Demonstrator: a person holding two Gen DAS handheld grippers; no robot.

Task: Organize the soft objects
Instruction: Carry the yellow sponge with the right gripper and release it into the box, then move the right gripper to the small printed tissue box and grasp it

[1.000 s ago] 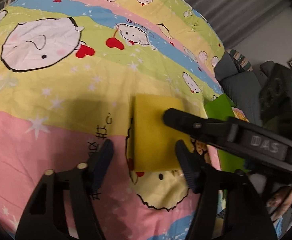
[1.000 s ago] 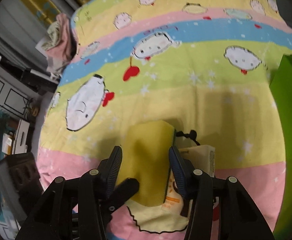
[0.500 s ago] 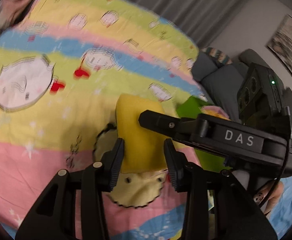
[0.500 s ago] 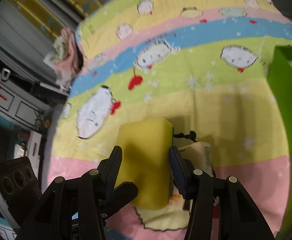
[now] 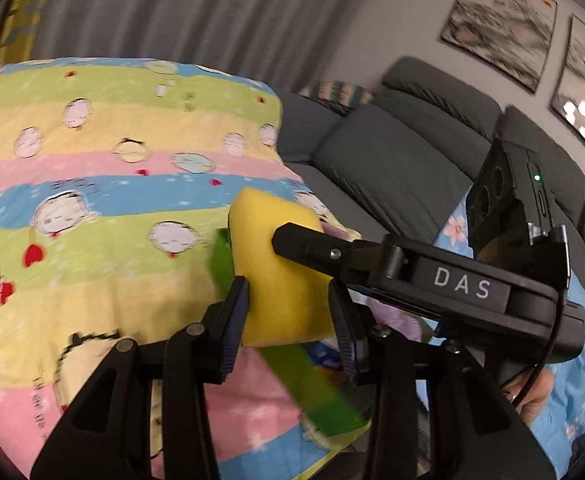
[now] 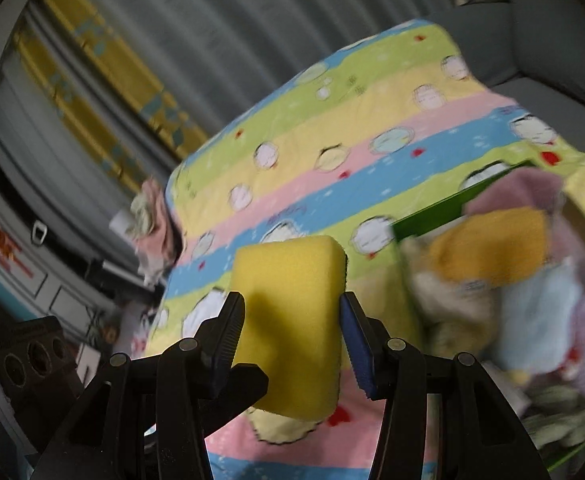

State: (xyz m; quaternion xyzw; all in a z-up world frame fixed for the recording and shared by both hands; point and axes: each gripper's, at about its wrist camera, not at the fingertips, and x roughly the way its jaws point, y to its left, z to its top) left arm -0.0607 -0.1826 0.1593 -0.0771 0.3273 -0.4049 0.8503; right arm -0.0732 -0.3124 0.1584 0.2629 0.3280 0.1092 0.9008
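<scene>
Gripping one yellow sponge (image 6: pixel 292 320), both at once: right hand-held gripper (image 6: pixel 292 330) clamps its long sides, left hand-held gripper (image 5: pixel 288 320) likewise, aloft over the striped quilt (image 5: pixel 92 184). Light, squashy foam; take it mid-body. Green bin (image 6: pixel 432 216) of soft items blurred, contents indistinct.
</scene>
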